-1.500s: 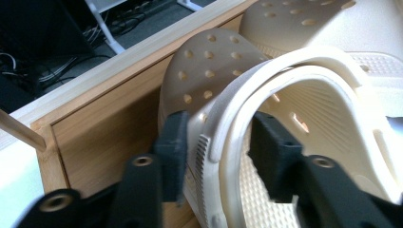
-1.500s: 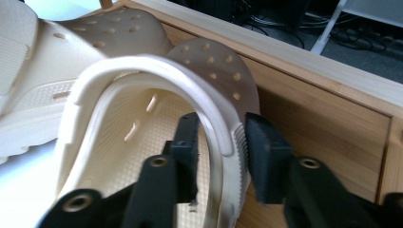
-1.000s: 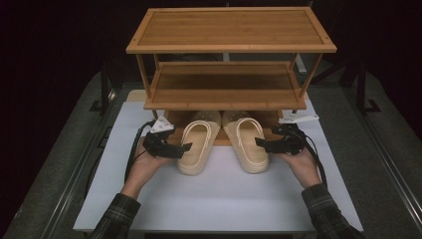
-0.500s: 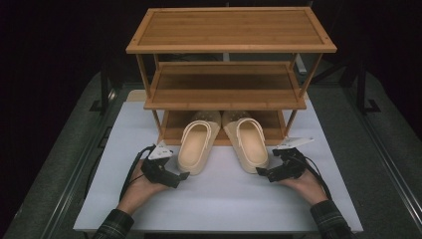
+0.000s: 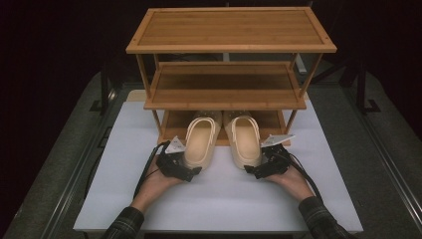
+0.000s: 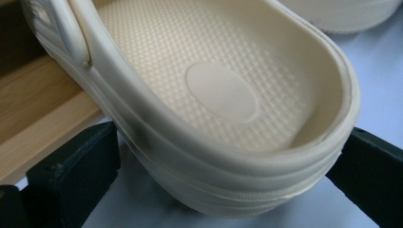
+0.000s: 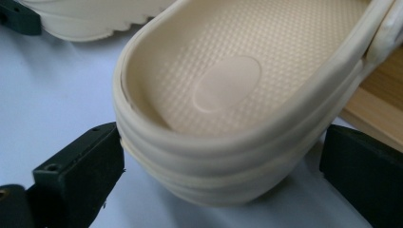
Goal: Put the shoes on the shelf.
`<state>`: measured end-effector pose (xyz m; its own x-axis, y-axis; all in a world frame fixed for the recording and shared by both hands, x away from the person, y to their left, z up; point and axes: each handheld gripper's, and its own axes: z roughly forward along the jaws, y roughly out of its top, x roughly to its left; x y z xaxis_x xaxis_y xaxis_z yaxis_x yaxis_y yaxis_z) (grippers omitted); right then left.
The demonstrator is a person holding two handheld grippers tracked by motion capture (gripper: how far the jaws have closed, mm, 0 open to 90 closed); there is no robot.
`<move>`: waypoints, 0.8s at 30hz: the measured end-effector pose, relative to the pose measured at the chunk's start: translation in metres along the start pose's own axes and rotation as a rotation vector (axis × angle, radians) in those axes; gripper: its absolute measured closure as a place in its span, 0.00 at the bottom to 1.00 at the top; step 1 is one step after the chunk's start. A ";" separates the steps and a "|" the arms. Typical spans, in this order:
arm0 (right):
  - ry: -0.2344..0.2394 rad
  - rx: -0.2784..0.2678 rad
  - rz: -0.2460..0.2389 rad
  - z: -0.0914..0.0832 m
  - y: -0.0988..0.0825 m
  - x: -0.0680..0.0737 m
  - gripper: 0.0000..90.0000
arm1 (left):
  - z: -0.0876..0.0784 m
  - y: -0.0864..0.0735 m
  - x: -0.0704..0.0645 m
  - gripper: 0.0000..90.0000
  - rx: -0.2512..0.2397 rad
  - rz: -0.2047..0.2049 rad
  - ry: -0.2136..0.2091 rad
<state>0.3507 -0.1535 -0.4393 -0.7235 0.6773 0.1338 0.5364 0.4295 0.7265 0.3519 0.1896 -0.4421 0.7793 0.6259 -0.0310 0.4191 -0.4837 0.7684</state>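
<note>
Two cream clogs lie side by side on the white mat (image 5: 224, 199), toes tucked under the bamboo rack's (image 5: 229, 94) lowest shelf and heels toward me. My left gripper (image 5: 191, 167) is at the left clog's (image 5: 200, 139) heel. In the left gripper view that heel (image 6: 218, 90) sits between the gripper's (image 6: 228, 156) spread jaws. My right gripper (image 5: 256, 168) is at the right clog's (image 5: 245, 137) heel. The right gripper view shows that heel (image 7: 228, 80) between its (image 7: 223, 142) wide jaws. Both grippers' jaws have just been opening and are open, not squeezing.
The three-tier rack stands at the far half of the mat, with bare wooden upper shelves. Its bottom board (image 6: 33, 109) runs beside the left clog. The mat is bare in front of my hands. A grey table with dark rails (image 5: 378, 149) surrounds the mat.
Both hands slid toward me and lower, from beside the clogs' flanks to their heels. The clogs stayed where they were.
</note>
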 end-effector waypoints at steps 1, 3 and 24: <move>-0.001 0.002 -0.003 0.002 0.002 0.001 0.01 | 0.002 0.002 -0.001 0.00 0.006 0.008 0.003; -0.006 0.002 -0.015 0.007 0.006 0.003 0.02 | 0.006 0.007 -0.005 0.00 0.008 0.016 -0.009; -0.059 -0.080 0.025 0.024 0.044 0.002 0.04 | 0.023 0.044 0.009 0.00 -0.055 0.026 0.009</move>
<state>0.3833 -0.1190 -0.4235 -0.6823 0.7221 0.1141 0.5158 0.3648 0.7752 0.3880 0.1595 -0.4229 0.7854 0.6190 -0.0049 0.3722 -0.4660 0.8027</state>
